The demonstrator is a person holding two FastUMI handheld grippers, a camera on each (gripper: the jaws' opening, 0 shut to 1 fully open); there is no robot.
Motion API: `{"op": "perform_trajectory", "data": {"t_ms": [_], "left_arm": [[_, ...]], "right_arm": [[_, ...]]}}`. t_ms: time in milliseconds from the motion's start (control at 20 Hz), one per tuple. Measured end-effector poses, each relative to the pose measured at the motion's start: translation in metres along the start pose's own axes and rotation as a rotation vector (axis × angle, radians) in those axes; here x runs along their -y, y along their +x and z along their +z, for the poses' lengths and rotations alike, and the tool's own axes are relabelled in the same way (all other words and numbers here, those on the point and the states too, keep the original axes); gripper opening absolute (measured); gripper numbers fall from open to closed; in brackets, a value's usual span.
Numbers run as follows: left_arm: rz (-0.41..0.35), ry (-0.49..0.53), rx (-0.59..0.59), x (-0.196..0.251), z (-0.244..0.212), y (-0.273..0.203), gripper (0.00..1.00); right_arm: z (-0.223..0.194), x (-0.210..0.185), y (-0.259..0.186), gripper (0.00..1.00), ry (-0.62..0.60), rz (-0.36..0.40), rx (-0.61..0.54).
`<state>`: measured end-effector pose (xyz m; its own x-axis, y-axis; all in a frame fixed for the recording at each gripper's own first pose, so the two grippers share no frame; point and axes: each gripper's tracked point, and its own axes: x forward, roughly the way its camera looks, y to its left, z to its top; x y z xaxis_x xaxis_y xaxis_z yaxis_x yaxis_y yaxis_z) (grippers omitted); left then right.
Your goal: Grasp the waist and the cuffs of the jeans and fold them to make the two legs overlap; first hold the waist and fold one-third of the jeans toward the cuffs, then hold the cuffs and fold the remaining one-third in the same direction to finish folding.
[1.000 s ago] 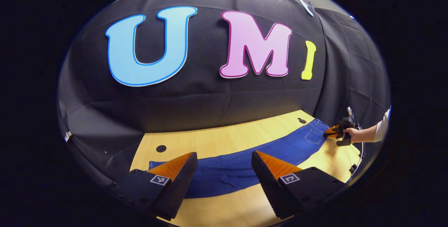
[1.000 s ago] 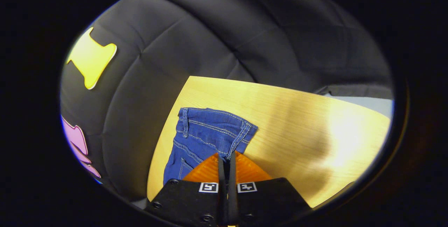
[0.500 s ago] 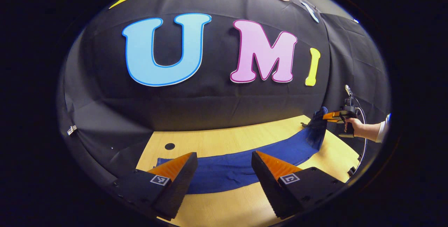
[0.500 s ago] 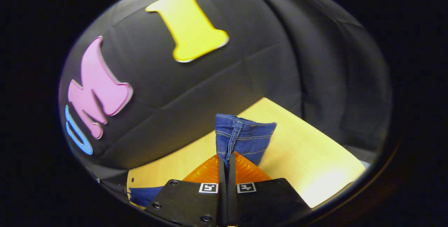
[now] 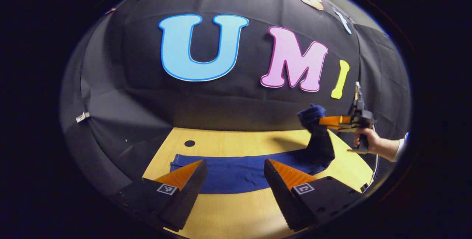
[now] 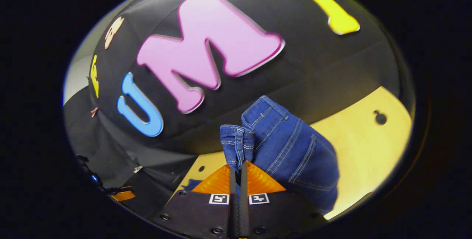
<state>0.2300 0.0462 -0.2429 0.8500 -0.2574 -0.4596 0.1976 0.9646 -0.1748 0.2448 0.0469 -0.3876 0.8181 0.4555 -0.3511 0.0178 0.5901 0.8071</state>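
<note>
Blue jeans [image 5: 236, 170] lie in a long band across the wooden table [image 5: 236, 145], legs overlapped, cuffs at the left end. My left gripper [image 5: 234, 165] is open above the leg part, with nothing between its fingers. In the left gripper view, the right gripper [image 5: 320, 120] is held by a hand [image 5: 365, 141] at the far right, lifting the waist end off the table. In the right gripper view, my right gripper [image 6: 239, 164] is shut on the waistband of the jeans [image 6: 287, 146], which hangs up in front of the camera.
The black cloth wall [image 5: 206, 102] stands close behind the table. A small dark hole [image 5: 189, 143] marks the tabletop at the back left, and another hole [image 6: 380, 118] shows in the right gripper view. Bare wood [image 5: 236, 217] runs along the table's near side.
The right gripper has lifted the waist off the table and carried it up and toward the cuffs. The left gripper has stayed open, its view shifting slightly left.
</note>
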Motion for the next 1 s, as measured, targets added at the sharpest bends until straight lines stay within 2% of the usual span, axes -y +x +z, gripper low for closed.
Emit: {"op": "perform_trajectory", "data": {"t_ms": [50, 200, 300, 450, 550, 600, 650, 800, 900, 950, 1000], "left_arm": [[0.003, -0.010, 0.001, -0.001, -0.002, 0.001, 0.97], [0.005, -0.034, -0.016, -0.003, -0.011, 0.000, 0.96], [0.012, -0.064, -0.045, -0.006, -0.022, 0.004, 0.96], [0.001, -0.155, -0.081, -0.012, -0.037, 0.015, 0.96], [0.003, -0.218, -0.105, -0.021, -0.049, 0.027, 0.96], [0.003, -0.246, -0.120, -0.026, -0.054, 0.034, 0.96], [0.009, -0.265, -0.133, -0.034, -0.061, 0.042, 0.96], [0.059, -0.290, -0.182, -0.070, -0.082, 0.069, 0.96], [0.094, -0.321, -0.201, -0.098, -0.087, 0.083, 0.96], [0.113, -0.333, -0.208, -0.113, -0.087, 0.089, 0.92], [0.125, -0.342, -0.218, -0.126, -0.087, 0.098, 0.96]], "right_arm": [[-0.038, -0.007, 0.019, 0.05, 0.003, 0.015, -0.061], [-0.131, 0.016, 0.040, 0.04, -0.042, -0.016, -0.263], [-0.167, 0.019, 0.056, 0.05, -0.037, -0.020, -0.358], [-0.198, 0.027, 0.061, 0.04, -0.041, -0.066, -0.489], [-0.195, 0.023, 0.064, 0.05, -0.011, -0.056, -0.519], [-0.195, 0.023, 0.063, 0.10, 0.000, -0.055, -0.508], [-0.192, 0.015, 0.061, 0.22, 0.018, -0.034, -0.498], [-0.167, -0.018, 0.051, 0.78, 0.028, 0.073, -0.436], [-0.144, -0.036, 0.035, 0.78, 0.001, 0.122, -0.391], [-0.133, -0.042, 0.027, 0.78, -0.007, 0.141, -0.371], [-0.121, -0.045, 0.019, 0.78, -0.009, 0.154, -0.351]]}}
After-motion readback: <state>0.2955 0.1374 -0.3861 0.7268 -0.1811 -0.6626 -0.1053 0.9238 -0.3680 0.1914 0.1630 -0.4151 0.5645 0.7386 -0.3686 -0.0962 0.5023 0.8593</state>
